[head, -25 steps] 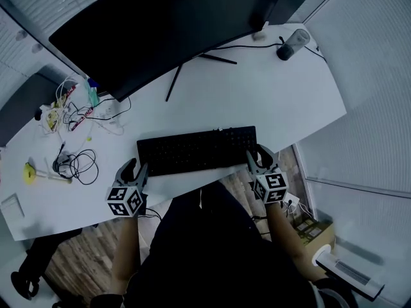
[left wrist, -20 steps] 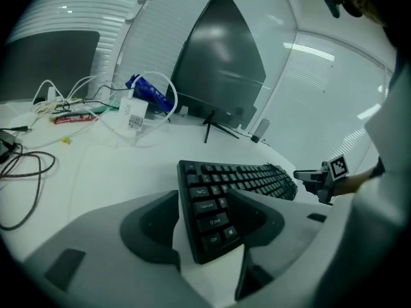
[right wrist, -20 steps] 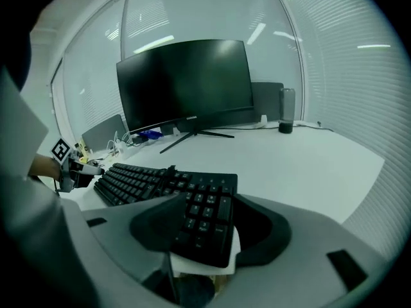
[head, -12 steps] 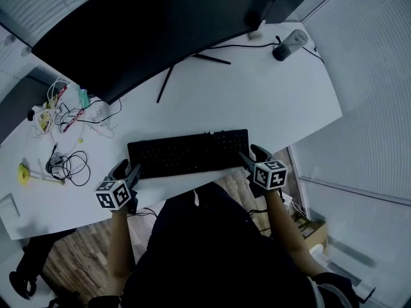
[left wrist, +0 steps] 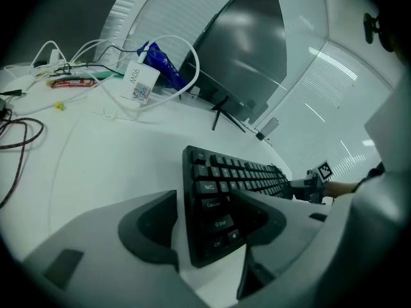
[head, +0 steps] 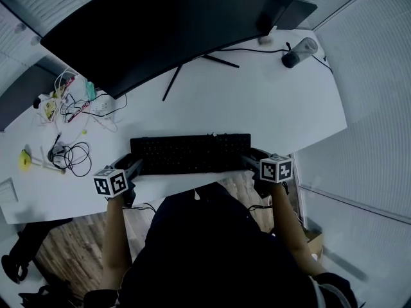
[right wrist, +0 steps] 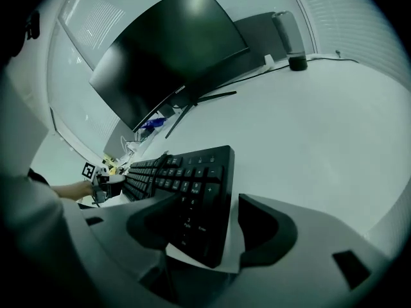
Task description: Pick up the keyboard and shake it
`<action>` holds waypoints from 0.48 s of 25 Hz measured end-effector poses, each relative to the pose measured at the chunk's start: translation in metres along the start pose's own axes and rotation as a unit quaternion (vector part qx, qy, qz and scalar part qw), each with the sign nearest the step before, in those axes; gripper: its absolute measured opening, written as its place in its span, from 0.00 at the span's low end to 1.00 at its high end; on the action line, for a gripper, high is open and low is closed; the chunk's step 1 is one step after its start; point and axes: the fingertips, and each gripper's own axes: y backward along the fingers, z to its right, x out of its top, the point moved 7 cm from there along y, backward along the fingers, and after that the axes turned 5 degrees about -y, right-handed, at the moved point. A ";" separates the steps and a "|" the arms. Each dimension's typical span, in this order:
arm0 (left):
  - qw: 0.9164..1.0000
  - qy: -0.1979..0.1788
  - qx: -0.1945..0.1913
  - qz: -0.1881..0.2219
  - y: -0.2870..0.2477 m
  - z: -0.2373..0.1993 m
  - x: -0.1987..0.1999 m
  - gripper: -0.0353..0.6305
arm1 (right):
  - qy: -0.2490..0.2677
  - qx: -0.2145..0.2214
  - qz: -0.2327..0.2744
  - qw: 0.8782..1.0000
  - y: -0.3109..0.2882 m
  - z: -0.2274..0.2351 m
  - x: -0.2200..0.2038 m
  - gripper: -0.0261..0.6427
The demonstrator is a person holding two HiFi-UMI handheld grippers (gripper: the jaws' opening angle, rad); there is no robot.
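The black keyboard (head: 189, 153) lies flat on the white desk (head: 270, 108), near its front edge. My left gripper (head: 131, 165) stands at the keyboard's left end. In the left gripper view the keyboard (left wrist: 231, 185) sits between the wide jaws of the left gripper (left wrist: 204, 217), with a white gap beside the left pad. My right gripper (head: 252, 158) stands at the right end and its jaws are opening. In the right gripper view the keyboard (right wrist: 186, 178) lies between the jaws of the right gripper (right wrist: 205, 213), apart from the right pad.
A large dark monitor (head: 167, 24) stands on thin legs behind the keyboard. Coiled cables (head: 74, 156) and a tangle of cords with a power strip (head: 70, 104) lie at the left. A dark cylinder (head: 298, 50) stands at the back right. The desk's edge curves just before the person's body.
The keyboard, slanted in the head view a second ago, now sits level on the desk. Both grippers have stayed at its ends and drawn slightly up towards it.
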 end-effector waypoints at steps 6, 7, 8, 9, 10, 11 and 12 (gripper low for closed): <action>0.999 -0.013 -0.021 -0.028 -0.007 0.007 0.005 0.42 | 0.010 0.011 -0.037 0.999 -0.006 -0.010 0.007 0.46; 0.999 -0.009 -0.021 -0.029 -0.007 0.007 0.006 0.42 | 0.010 0.008 -0.040 0.999 -0.007 -0.010 0.007 0.46; 0.999 0.000 -0.023 -0.028 -0.007 0.007 0.006 0.42 | 0.001 0.007 -0.039 0.999 -0.007 -0.010 0.007 0.46; 0.999 0.011 -0.027 -0.027 -0.007 0.007 0.006 0.42 | -0.013 0.012 -0.033 0.999 -0.007 -0.009 0.007 0.46; 0.999 0.021 -0.031 -0.028 -0.006 0.007 0.006 0.42 | -0.026 0.017 -0.027 0.999 -0.006 -0.009 0.008 0.46; 0.998 0.031 -0.037 -0.031 -0.005 0.007 0.006 0.42 | -0.032 0.019 -0.022 0.999 -0.005 -0.008 0.010 0.46; 0.998 0.040 -0.042 -0.035 -0.005 0.008 0.005 0.42 | -0.032 0.019 -0.020 0.999 -0.004 -0.008 0.011 0.46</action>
